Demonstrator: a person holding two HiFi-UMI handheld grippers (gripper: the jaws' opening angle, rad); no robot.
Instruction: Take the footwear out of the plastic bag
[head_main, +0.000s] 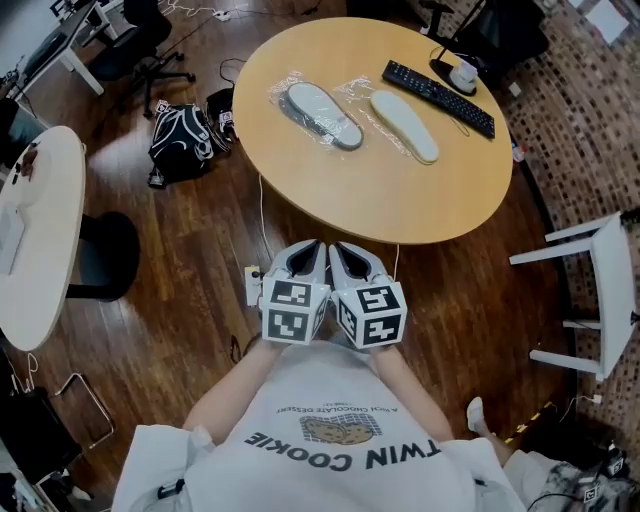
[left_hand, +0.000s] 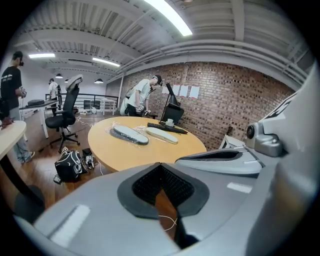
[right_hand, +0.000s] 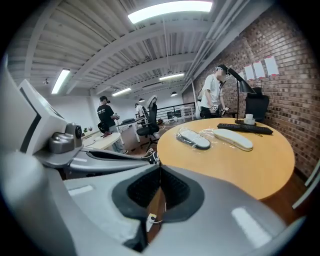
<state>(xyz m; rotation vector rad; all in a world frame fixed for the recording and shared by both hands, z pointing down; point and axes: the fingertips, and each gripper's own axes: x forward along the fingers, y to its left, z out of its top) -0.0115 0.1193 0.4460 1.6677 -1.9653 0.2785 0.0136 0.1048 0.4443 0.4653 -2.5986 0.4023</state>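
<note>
Two slippers lie in clear plastic bags on the round wooden table (head_main: 400, 200): a grey one (head_main: 320, 113) on the left and a cream one (head_main: 404, 125) on the right. Both grippers hang side by side close to my body, short of the table's near edge and well away from the slippers. The left gripper (head_main: 305, 258) is shut with nothing in it, and so is the right gripper (head_main: 350, 262). The left gripper view has the grey slipper (left_hand: 130, 134) and cream slipper (left_hand: 162, 135) far ahead. From the right gripper view the same grey slipper (right_hand: 195, 139) and cream slipper (right_hand: 234, 138) show.
A black keyboard (head_main: 437, 97) and a small white object (head_main: 463, 73) sit at the table's far right. A black bag (head_main: 182, 140) lies on the wooden floor at left. A white table (head_main: 40, 230) stands at left, a white chair (head_main: 600, 290) at right. People stand in the background.
</note>
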